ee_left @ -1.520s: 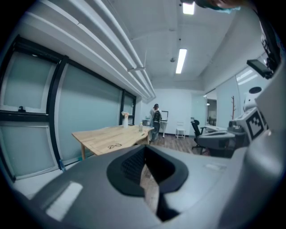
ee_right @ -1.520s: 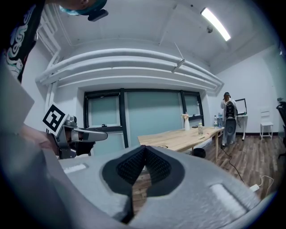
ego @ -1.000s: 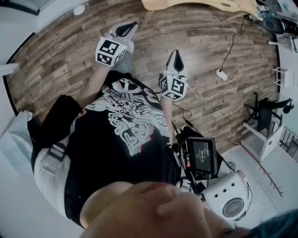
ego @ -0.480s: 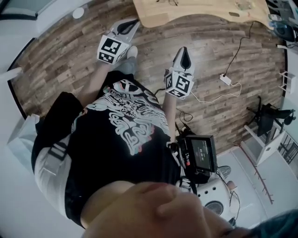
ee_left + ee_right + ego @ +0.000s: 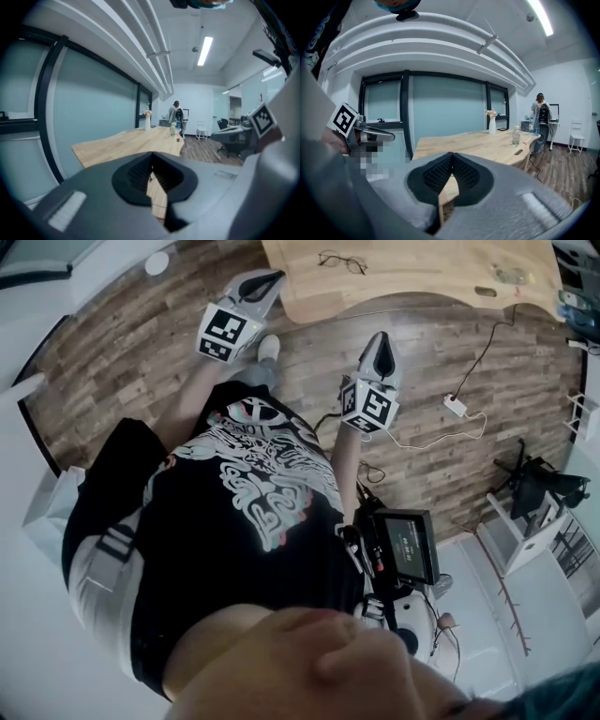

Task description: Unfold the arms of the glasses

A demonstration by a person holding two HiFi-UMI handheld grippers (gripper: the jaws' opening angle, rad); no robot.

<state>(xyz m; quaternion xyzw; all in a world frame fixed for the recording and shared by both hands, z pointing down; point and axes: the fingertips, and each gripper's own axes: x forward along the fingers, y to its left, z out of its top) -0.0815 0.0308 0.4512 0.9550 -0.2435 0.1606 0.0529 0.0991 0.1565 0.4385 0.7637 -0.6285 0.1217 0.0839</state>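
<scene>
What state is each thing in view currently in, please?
glasses: lying on the table, not gripped; arms too small to judge.
left gripper: shut, empty.
right gripper: shut, empty.
bottle: upright on the table.
vase: upright.

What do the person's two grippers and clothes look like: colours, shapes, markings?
The left claw and right claw are pale grey, tapering to a point, with black ribbed pads. Each carries a white cube with black square markers. The person wears a black printed T-shirt.
</scene>
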